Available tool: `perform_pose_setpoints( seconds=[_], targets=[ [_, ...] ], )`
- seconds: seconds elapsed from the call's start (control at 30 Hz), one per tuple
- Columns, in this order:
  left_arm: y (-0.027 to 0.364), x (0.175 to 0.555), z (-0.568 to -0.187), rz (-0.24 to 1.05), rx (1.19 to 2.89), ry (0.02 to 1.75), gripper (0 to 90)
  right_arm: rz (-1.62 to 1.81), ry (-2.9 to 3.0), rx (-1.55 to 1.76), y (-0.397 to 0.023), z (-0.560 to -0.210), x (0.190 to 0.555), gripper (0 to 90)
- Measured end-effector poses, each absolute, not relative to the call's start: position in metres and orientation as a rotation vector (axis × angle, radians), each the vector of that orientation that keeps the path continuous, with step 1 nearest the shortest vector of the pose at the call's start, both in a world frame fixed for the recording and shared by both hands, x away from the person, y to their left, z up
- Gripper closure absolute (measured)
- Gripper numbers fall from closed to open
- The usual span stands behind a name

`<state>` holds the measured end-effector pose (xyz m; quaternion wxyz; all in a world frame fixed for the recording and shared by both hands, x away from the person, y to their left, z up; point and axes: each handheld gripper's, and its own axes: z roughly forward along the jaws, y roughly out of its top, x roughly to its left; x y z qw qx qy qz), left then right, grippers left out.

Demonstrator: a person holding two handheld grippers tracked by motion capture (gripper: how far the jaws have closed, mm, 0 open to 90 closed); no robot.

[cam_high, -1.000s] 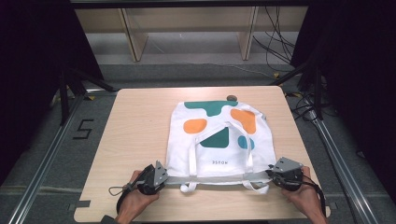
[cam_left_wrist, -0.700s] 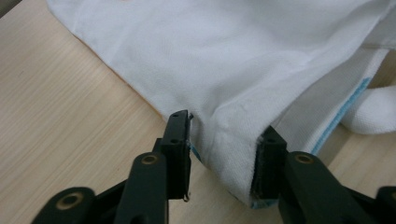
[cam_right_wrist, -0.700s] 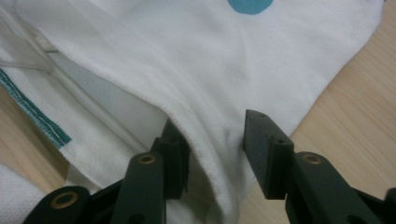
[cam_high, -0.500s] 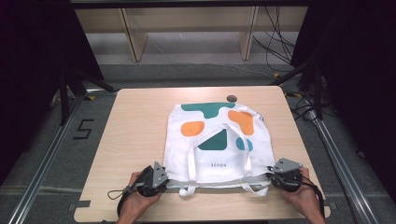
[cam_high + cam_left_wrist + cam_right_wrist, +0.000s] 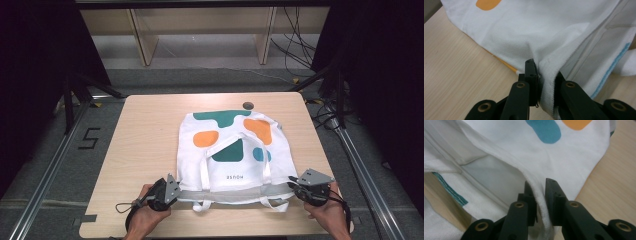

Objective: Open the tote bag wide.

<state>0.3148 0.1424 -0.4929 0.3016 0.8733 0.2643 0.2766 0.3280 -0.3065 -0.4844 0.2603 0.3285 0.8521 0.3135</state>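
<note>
At the bottom of the high view, the left gripper (image 5: 176,189) pinches the lower-left corner of the bag (image 5: 230,150); in the left gripper view its jaws, which have just been closing, are pressed onto the thick hem. At lower right, the right gripper (image 5: 295,186) is clamped on the opposite corner of the same hem, with cloth nipped between its jaws in the right gripper view. The mouth edge runs straight across the frame between the two grippers and looks taut, so each hand is equally near its own corner. From that edge the bag's body stretches up the frame, flat on the table (image 5: 145,130), with its handles (image 5: 235,145) lying over the printed side. Its far edge sits near the table's upper rim, beside a small dark disc (image 5: 247,105). Bare wood lies left and right of the bag, more on the left; little remains below the grippers.
</note>
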Motion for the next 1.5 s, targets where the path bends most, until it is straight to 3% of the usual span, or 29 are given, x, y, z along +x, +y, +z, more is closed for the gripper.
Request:
perform_pose_setpoints(
  seconds=[0.1, 0.23, 0.33, 0.57, 1.07, 1.5],
  targets=[
    [0.141, 0.318, -0.495, 0.72, 2.329, 0.71, 82.3, 0.76, 2.345, 0.915, -0.305, -0.495, 0.333, 68.5],
    [0.143, 0.318, -0.497, 0.714, 2.318, 0.715, 81.5, 0.709, 2.368, 0.929, -0.299, -0.499, 0.335, 68.1],
    [0.143, 0.317, -0.497, 0.728, 2.312, 0.707, 80.8, 0.716, 2.365, 0.903, -0.298, -0.499, 0.338, 78.0],
    [0.148, 0.315, -0.485, 0.762, 2.245, 0.704, 83.1, 0.82, 2.318, 0.879, -0.3, -0.486, 0.333, 86.3],
    [0.155, 0.312, -0.42, 0.862, 2.04, 0.658, 84.4, 1.188, 2.067, 0.906, -0.307, -0.414, 0.329, 88.3],
    [0.164, 0.32, -0.353, 1.004, 1.867, 0.579, 86.0, 1.248, 1.932, 0.753, -0.299, -0.348, 0.336, 88.6]
  ],
)
